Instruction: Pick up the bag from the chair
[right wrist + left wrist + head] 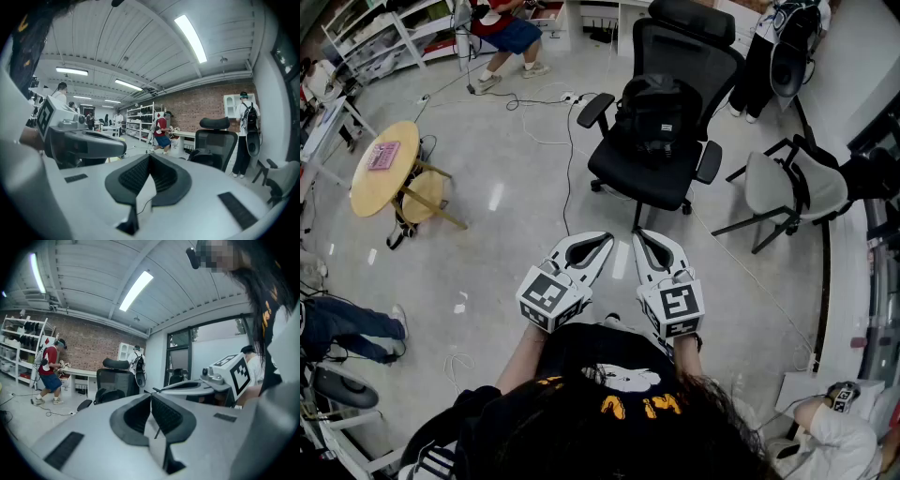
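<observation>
Left gripper and right gripper, fingers pressed together, empty; bag on chair looks soft, I'd pinch its top

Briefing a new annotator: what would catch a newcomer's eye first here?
A black bag sits on a black office chair straight ahead on the open floor. Nearer the camera, the left tool and right tool point at it side by side, both shut and empty, short of the chair. A round wooden table stands off to the left.
</observation>
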Motion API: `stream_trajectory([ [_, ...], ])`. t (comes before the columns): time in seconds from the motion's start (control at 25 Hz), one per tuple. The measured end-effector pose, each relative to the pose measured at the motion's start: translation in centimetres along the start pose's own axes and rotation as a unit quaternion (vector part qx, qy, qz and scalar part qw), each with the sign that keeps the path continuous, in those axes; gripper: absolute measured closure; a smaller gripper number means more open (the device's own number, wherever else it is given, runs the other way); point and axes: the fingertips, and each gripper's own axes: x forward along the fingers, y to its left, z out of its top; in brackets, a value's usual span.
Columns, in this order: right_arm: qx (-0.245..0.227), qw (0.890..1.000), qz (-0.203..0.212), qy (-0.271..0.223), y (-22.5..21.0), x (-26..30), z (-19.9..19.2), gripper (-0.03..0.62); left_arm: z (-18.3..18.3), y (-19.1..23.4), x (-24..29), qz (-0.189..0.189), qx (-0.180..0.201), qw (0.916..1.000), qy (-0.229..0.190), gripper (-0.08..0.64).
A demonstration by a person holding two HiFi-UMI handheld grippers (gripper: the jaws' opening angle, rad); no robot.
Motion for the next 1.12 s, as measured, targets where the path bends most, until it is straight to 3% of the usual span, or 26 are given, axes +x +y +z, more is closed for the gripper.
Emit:
stream_trajectory([
  [0.76,0.008,1.0,-0.004,-0.001,-1.1,0.6,-0.6,0.589,-0.4,0.8,0.6,0.005,0.004,0.9999,0.015,0.551],
  [1.12,0.018,0.999,-0.028,0.004,-4.5,1.1,-0.9,0.589,0.3,1.5,4.7,-0.025,0.006,0.9995,0.017,0.551],
])
